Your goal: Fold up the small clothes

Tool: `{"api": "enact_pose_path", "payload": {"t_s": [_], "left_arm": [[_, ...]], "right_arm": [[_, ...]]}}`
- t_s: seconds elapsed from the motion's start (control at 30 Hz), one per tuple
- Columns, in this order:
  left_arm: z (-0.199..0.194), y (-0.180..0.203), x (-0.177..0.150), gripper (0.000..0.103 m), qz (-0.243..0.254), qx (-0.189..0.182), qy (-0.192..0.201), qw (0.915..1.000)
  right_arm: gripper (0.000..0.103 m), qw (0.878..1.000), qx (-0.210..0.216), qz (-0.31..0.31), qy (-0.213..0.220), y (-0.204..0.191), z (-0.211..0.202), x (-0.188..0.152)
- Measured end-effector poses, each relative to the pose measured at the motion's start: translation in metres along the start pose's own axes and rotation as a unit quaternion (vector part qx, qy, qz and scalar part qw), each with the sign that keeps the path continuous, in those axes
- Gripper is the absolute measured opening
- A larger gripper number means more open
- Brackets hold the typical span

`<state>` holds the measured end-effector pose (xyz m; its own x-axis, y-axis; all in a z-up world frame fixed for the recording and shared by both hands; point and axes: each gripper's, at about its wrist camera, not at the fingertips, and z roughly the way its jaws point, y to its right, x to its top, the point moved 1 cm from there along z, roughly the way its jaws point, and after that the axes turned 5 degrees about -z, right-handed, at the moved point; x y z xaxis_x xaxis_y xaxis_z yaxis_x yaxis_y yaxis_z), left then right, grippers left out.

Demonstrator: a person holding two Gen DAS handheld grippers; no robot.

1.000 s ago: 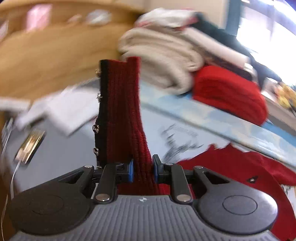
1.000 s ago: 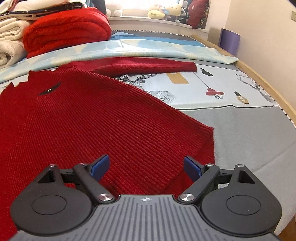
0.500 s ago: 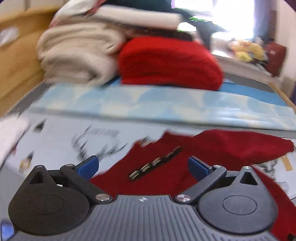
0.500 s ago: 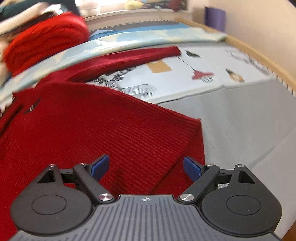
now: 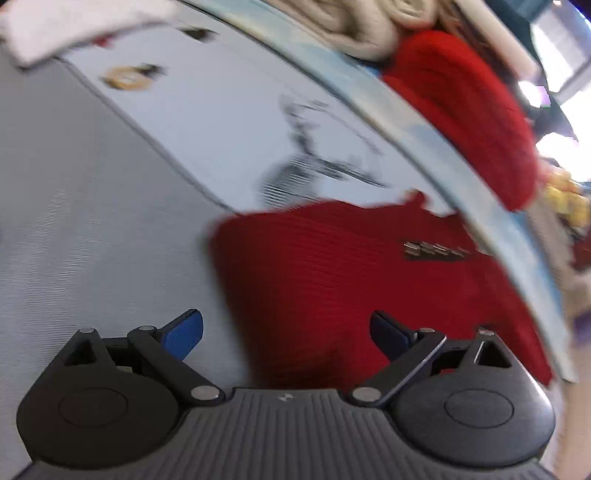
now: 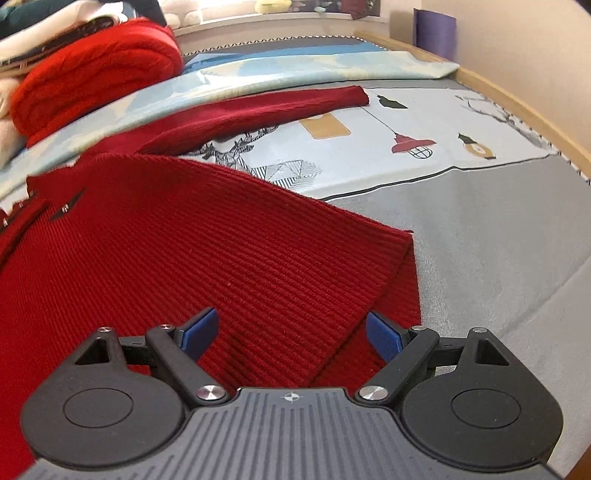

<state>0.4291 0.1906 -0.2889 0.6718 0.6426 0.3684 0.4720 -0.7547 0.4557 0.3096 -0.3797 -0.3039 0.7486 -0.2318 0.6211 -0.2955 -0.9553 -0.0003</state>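
A dark red ribbed knit sweater [image 6: 192,251] lies spread on the bed, one sleeve [image 6: 266,107] stretched away to the far right. Its other sleeve, with a black strip of metal snaps [image 5: 436,249], lies folded over the body [image 5: 332,280]. My left gripper [image 5: 286,330] is open and empty, low over the sweater's left edge. My right gripper [image 6: 291,334] is open and empty, just above the sweater's hem near its folded corner [image 6: 402,258].
A pile of folded clothes with a bright red knit [image 6: 96,74] and cream items [image 5: 362,26] stands at the back of the bed. A pale blue blanket [image 6: 295,66] runs behind the sweater. A wooden bed rail [image 6: 517,103] borders the right. White cloth [image 5: 74,22] lies far left.
My left gripper let go of the snap-trimmed sleeve it held up, which now lies folded on the sweater body, and opened and swung to the left edge. My right gripper stayed open, shifting slightly.
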Motion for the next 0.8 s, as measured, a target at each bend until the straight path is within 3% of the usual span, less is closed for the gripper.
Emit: {"api": "enact_pose_path", "payload": {"t_s": [0.1, 0.2, 0.23, 0.27, 0.33, 0.4, 0.57, 0.8], "left_arm": [[0.028, 0.021, 0.001, 0.099, 0.027, 0.023, -0.017, 0.9992], [0.050, 0.028, 0.003, 0.102, 0.019, 0.045, -0.025, 0.9985], [0.053, 0.029, 0.005, 0.096, 0.014, 0.057, -0.023, 0.9980], [0.051, 0.031, 0.005, 0.085, 0.016, 0.079, -0.013, 0.9967], [0.044, 0.044, 0.006, 0.038, 0.037, 0.122, 0.011, 0.9918], [0.032, 0.049, 0.006, 0.022, 0.043, 0.125, 0.022, 0.9910], [0.017, 0.051, -0.005, 0.019, 0.082, 0.188, 0.018, 0.9785], [-0.038, 0.001, -0.026, 0.019, 0.078, 0.193, -0.001, 0.9782]], "right_arm": [[0.088, 1.000, -0.007, -0.014, -0.004, -0.006, 0.001, -0.002], [0.088, 0.999, -0.011, -0.030, -0.006, -0.011, 0.003, -0.003], [0.088, 0.999, -0.013, -0.036, -0.007, -0.012, 0.004, -0.003], [0.088, 0.999, -0.015, -0.039, -0.008, -0.013, 0.004, -0.003], [0.088, 0.999, -0.014, -0.044, -0.011, -0.013, 0.006, -0.003], [0.088, 0.999, -0.016, -0.045, -0.011, -0.013, 0.006, -0.003], [0.088, 0.999, -0.023, -0.035, -0.010, -0.008, 0.007, -0.002], [0.088, 0.999, -0.030, -0.027, 0.000, -0.003, 0.000, -0.003]]}}
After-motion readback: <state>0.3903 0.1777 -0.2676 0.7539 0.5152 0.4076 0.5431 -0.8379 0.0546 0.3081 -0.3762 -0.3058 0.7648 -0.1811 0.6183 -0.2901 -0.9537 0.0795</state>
